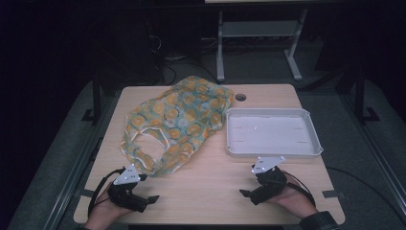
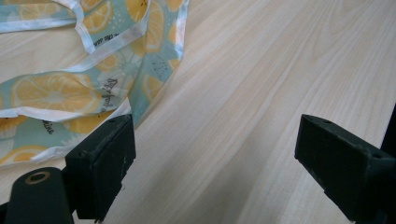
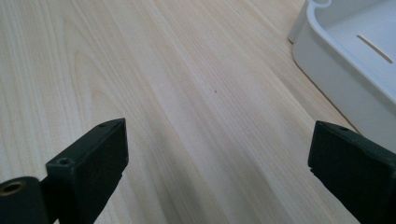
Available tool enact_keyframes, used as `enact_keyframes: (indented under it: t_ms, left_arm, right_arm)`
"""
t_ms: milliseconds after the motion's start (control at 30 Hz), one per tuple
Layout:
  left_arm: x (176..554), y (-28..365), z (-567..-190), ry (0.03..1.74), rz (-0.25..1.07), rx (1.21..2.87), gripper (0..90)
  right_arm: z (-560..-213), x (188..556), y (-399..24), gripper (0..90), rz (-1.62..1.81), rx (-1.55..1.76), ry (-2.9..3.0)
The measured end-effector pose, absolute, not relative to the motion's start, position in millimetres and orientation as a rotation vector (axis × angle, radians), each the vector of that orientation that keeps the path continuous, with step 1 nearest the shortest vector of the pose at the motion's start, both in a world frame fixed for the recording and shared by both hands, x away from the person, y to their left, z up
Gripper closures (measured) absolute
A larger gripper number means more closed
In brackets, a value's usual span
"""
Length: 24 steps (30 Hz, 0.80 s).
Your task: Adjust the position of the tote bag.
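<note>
table (image 1: 206,187) of pale wood carries, on its far left half, a limp lemon-print tote bag (image 1: 177,122) lying flat and rumpled, with a white plastic tray (image 1: 273,152) just beside it on the right. the bag's thin white-edged handle loops (image 2: 107,49) lie close to the left gripper (image 1: 146,200), so a pinch could catch one layer and drag the cloth askew. both the left and the right gripper (image 1: 245,194) rest spread wide at the near edge, holding nothing.

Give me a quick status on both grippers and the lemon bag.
Left gripper and right gripper: jaws open, empty, low over the table. Lemon-print bag crumpled flat, untouched. White tray beside it, nothing in the way.
</note>
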State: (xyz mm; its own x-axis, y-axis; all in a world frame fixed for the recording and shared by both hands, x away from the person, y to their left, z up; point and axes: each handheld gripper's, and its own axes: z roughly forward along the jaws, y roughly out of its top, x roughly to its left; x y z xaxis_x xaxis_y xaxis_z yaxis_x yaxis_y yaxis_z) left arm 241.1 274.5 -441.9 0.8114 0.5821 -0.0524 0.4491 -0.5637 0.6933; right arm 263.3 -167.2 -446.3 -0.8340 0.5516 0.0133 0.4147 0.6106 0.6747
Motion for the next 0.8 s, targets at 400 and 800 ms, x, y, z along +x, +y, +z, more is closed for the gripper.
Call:
enact_keyframes:
  t_ms: [400,800]
  left_arm:
    - [246,276,-437,0.759,0.252,2.25,13.8]
    - [268,273,-422,0.753,0.295,2.218,22.1]
  right_arm:
    - [-447,263,-166,4.3,1.031,0.8,2.645]
    - [-449,264,-164,4.3,1.019,0.806,2.661]
